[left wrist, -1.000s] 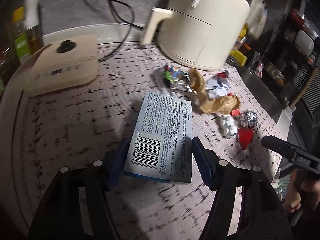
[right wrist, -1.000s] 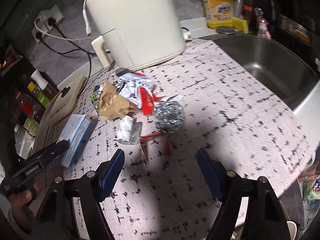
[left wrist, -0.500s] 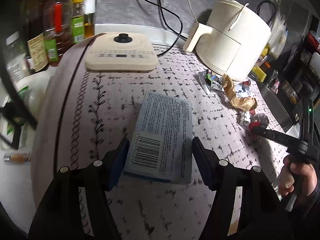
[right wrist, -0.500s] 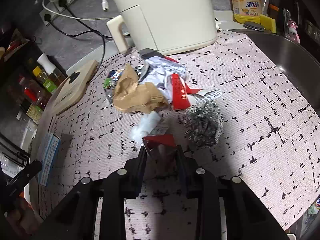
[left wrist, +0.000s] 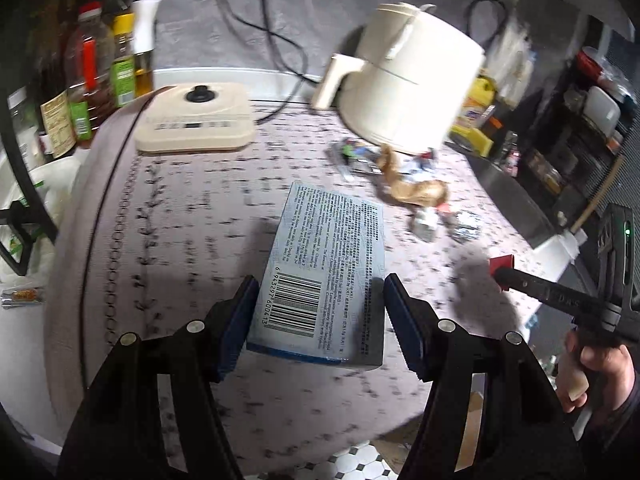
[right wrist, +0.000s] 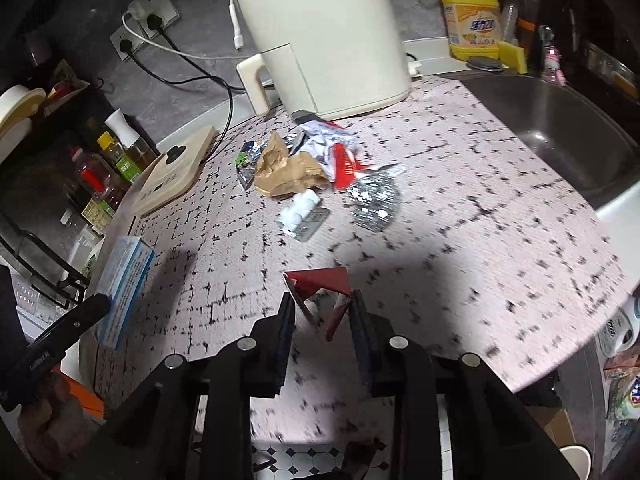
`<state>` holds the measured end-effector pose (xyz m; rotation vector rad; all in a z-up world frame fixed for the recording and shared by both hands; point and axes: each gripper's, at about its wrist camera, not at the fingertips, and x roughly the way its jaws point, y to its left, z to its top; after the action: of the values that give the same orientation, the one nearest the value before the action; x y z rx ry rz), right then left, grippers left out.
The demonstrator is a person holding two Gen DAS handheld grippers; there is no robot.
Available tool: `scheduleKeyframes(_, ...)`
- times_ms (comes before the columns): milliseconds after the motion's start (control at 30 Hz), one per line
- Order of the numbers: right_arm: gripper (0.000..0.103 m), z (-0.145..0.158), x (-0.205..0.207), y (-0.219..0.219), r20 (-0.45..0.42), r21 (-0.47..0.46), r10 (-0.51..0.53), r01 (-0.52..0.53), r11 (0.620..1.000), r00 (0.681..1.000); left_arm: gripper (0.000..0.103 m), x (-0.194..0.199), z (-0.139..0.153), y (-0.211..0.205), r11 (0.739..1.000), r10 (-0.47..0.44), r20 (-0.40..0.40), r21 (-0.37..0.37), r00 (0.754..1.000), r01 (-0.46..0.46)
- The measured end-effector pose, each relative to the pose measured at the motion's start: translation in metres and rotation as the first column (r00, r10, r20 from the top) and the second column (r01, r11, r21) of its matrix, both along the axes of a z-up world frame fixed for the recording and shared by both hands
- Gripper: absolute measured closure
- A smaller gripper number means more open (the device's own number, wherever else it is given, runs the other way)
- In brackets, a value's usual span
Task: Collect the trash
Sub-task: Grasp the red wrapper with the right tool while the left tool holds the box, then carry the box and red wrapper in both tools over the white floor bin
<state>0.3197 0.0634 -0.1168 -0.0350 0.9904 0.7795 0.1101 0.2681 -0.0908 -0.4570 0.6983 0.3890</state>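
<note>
1. While the left gripper (left wrist: 316, 320) pinches a pale blue box (left wrist: 326, 276) between its blue pads, barcode side up, the box juts forward over the patterned countertop (left wrist: 192, 216), lifted off it as far as the shadow beneath suggests
2. The right gripper (right wrist: 322, 316) is pressed in on a crumpled red carton scrap (right wrist: 320, 288), its fingers close together with the red piece poking up and forward between them, above the near edge of the counter
3. Left-over trash lies in a loose heap near the middle of the counter: a brown paper wad (right wrist: 286, 172), a white-and-red wrapper (right wrist: 334, 150) touching it, a foil ball (right wrist: 374, 198) just beside that, and a small white blister pack (right wrist: 302, 212) a little nearer (the pile sits directly ahead of the right gripper, with bare counter between)
4. Behind the heap stands a cream air fryer (right wrist: 320, 36), its handle pointing toward the cream induction plate (right wrist: 170, 170) at the counter's left end
5. Oil and sauce bottles (left wrist: 100, 76) crowd the far left corner; a steel sink (right wrist: 560, 128) bounds the right side, with a yellow detergent bottle (right wrist: 474, 20) behind it
6. Tiled floor (right wrist: 316, 458) shows below the counter edge under both grippers
</note>
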Motion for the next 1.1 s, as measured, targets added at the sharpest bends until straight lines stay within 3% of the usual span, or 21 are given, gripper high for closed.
scheduleKeyframes(267, 0.075, 0.017, -0.018, -0.073, 0.023, -0.002, -0.081, 0.081, 0.997, 0.996, 0.038, 0.021, 0.005, -0.056, 0.993, -0.118, 0.020, -0.013, 0.993, 0.119)
scheduleKeyframes(533, 0.075, 0.029, -0.037, -0.155, 0.040, 0.000, -0.197, 0.197, 0.980, 0.980, 0.038, 0.045, 0.011, -0.119, 0.967, -0.255, 0.028, -0.011, 0.966, 0.256)
scheduleKeyframes(833, 0.075, 0.026, -0.057, -0.244, 0.023, -0.001, -0.340, 0.340, 0.940, 0.940, 0.038, 0.068, 0.009, -0.193, 0.913, -0.407, 0.006, -0.012, 0.913, 0.407)
scheduleKeyframes(1100, 0.074, 0.009, -0.079, -0.321, -0.015, -0.024, -0.467, 0.466, 0.884, 0.884, 0.038, 0.084, -0.001, -0.261, 0.849, -0.528, -0.025, -0.026, 0.849, 0.527)
